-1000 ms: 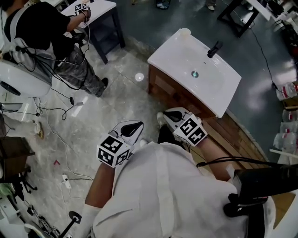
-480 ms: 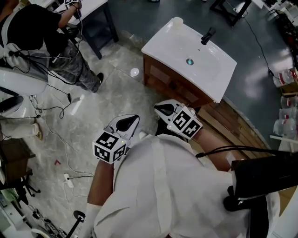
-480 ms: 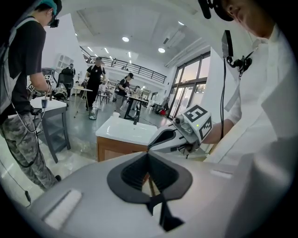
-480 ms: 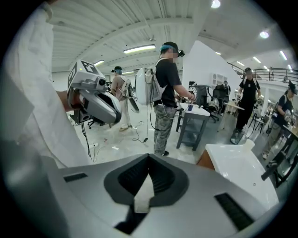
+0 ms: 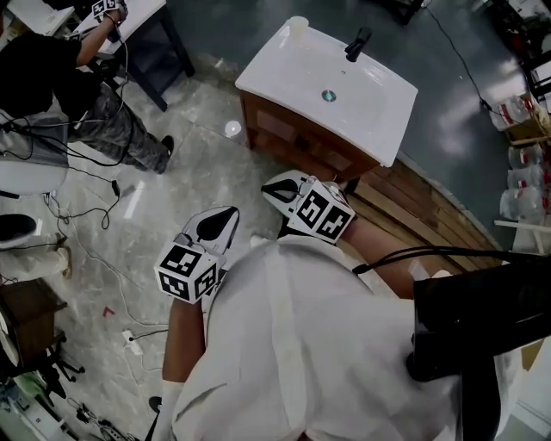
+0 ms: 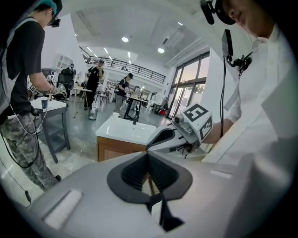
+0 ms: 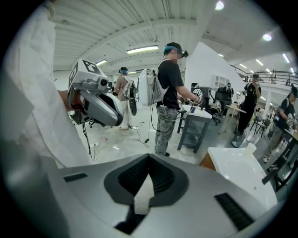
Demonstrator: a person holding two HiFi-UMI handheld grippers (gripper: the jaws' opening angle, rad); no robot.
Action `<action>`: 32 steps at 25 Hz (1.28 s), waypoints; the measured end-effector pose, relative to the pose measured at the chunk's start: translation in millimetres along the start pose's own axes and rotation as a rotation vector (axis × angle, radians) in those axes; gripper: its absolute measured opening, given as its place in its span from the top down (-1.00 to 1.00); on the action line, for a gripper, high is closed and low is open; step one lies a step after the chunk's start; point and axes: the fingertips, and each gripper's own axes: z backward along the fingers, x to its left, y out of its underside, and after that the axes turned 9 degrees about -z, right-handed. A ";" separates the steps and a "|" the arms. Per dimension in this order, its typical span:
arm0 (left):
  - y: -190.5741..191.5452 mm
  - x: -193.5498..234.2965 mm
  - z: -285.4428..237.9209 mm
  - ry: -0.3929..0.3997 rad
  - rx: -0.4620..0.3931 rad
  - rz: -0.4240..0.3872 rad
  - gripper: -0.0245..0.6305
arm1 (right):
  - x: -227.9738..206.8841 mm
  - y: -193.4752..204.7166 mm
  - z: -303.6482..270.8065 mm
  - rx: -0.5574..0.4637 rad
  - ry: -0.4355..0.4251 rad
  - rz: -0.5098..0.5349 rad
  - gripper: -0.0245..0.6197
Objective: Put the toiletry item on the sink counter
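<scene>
The white sink counter [image 5: 284,73] on its wooden cabinet stands ahead, with a black tap [image 5: 357,42] and a drain [image 5: 328,96]. A small cream cup [image 5: 297,23] sits on its far left corner. It is the only small item I can make out there. My left gripper [image 5: 229,211] and right gripper [image 5: 269,186] are held close to my chest, above the floor and short of the cabinet. Both are shut, with nothing between the pads. The left gripper view shows the sink counter [image 6: 125,130] beyond the right gripper [image 6: 150,146]. In the right gripper view the left gripper [image 7: 117,122] hangs at left.
A person in black [image 5: 77,95] works at a dark table [image 5: 146,26] to the far left, with cables [image 5: 95,215] trailing over the marble floor. Wooden decking [image 5: 430,215] lies right of the cabinet. Plastic bottles [image 5: 525,185] stand at the right edge.
The sink counter has slid up and left in the head view. Both grippers have stayed shut near my chest and drifted a little left.
</scene>
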 end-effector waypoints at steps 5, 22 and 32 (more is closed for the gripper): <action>1.9 -2.0 1.7 -0.001 0.000 0.000 0.91 | 3.4 0.3 1.8 0.000 -0.001 0.000 0.91; -2.7 13.5 -7.5 0.004 0.006 0.026 0.91 | -13.7 -2.7 -6.9 0.016 0.003 0.007 0.91; -16.6 33.0 -29.4 0.000 0.026 0.027 0.91 | -53.8 -5.5 -9.9 0.005 0.018 -0.008 0.91</action>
